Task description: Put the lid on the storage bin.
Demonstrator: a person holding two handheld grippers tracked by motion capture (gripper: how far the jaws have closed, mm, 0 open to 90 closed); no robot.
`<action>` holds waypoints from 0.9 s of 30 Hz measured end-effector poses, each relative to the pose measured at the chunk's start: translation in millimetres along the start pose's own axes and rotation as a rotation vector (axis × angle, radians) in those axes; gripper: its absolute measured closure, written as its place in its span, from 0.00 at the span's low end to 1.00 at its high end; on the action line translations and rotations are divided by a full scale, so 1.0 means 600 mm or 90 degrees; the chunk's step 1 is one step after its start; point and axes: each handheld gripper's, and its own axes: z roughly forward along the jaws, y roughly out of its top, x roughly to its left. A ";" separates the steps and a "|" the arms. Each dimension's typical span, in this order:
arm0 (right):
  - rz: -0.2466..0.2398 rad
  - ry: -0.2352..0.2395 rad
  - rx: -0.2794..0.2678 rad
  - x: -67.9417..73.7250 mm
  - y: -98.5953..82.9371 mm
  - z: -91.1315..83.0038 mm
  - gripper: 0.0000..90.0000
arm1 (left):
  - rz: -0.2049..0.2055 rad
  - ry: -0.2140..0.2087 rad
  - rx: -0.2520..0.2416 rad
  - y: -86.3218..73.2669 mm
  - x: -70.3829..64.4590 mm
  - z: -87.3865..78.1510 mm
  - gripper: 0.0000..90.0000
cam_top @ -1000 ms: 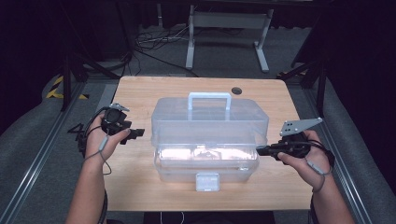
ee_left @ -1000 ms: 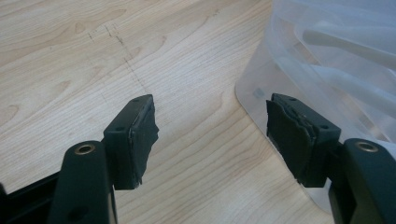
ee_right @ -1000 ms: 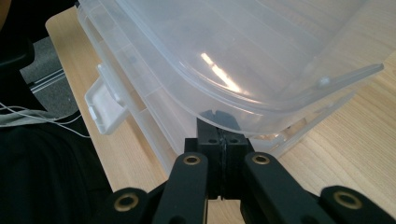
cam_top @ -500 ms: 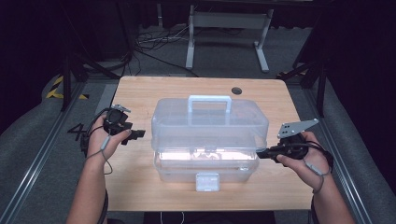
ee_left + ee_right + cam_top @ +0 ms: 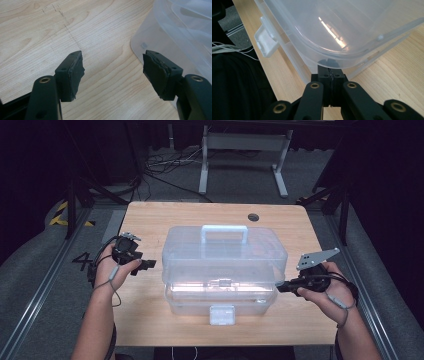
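Right gripper (image 5: 329,71) tips hidden under box lid (image 5: 352,30).

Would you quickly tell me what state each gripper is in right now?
Left gripper: open, holding nothing.
Right gripper: shut, tips under the box lid.

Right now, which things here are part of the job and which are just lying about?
In the job:
- clear plastic box, lid slightly raised
- right hand-held gripper, jaws shut, tips under the lid edge at the box's right end
- left hand-held gripper, open, beside the box's left end
- white front latch, hanging loose

Lying about:
- cables on the floor
- white stand behind the table
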 end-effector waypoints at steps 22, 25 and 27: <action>-0.022 0.012 0.053 0.000 -0.003 0.008 1.00 | -0.009 -0.001 0.003 -0.004 0.006 0.002 0.37; -0.027 0.014 0.058 -0.002 -0.003 0.011 1.00 | -0.007 -0.001 0.004 -0.004 0.008 0.003 0.37; -0.031 0.015 0.061 -0.002 -0.004 0.011 1.00 | -0.012 -0.001 0.004 -0.005 0.007 0.003 0.37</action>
